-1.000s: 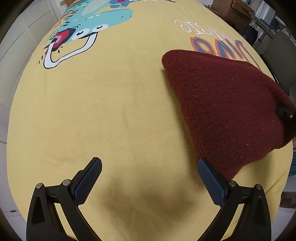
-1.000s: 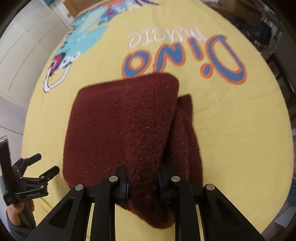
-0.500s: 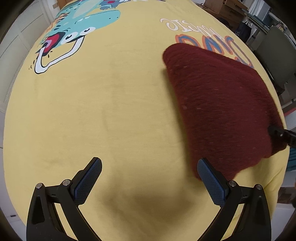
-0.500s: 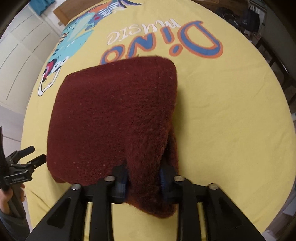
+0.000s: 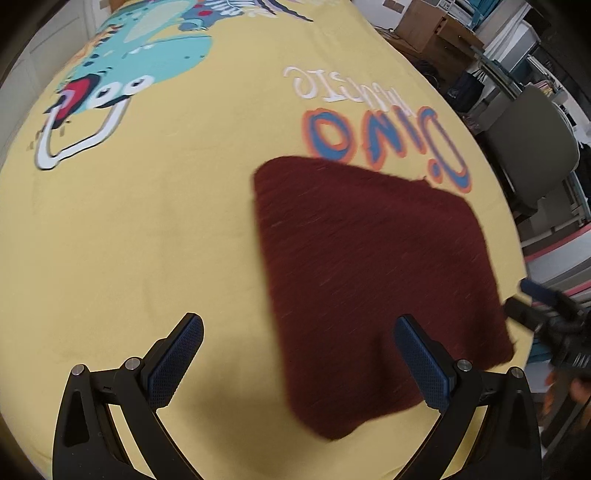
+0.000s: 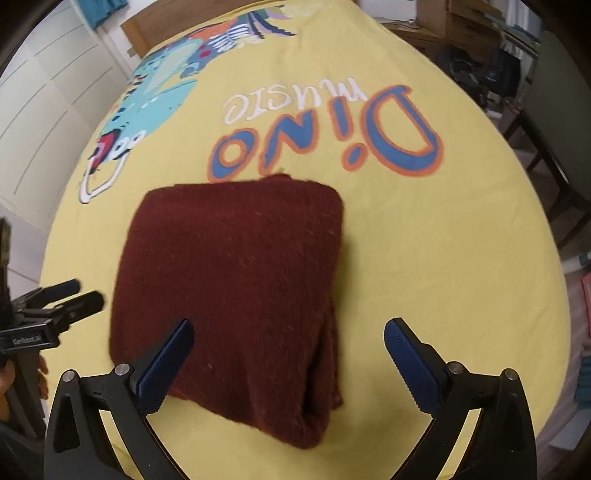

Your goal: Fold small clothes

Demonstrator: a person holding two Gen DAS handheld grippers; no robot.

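A dark red knitted garment [image 5: 369, 258] lies folded into a rough square on the yellow dinosaur-print sheet [image 5: 147, 221]. My left gripper [image 5: 297, 325] hovers open above the garment's left edge, its pads touching nothing. In the right wrist view the garment [image 6: 240, 277] lies flat, with its near edge below my right gripper [image 6: 290, 326]. That gripper's jaws are opening wide and the pads stand clear of the cloth. The left gripper [image 6: 55, 299] shows at the left edge there, and the right gripper [image 5: 535, 302] at the right edge of the left wrist view.
The sheet [image 6: 443, 240] bears a "Dino music" print just beyond the garment. A grey chair [image 5: 532, 147] and cardboard boxes [image 5: 424, 26] stand past the right edge. White cupboard doors [image 6: 44, 110] line the left side.
My right gripper, which was shut on the garment's near fold, has let go and spread wide. The garment has settled flat. My left gripper has shifted right, toward the garment.
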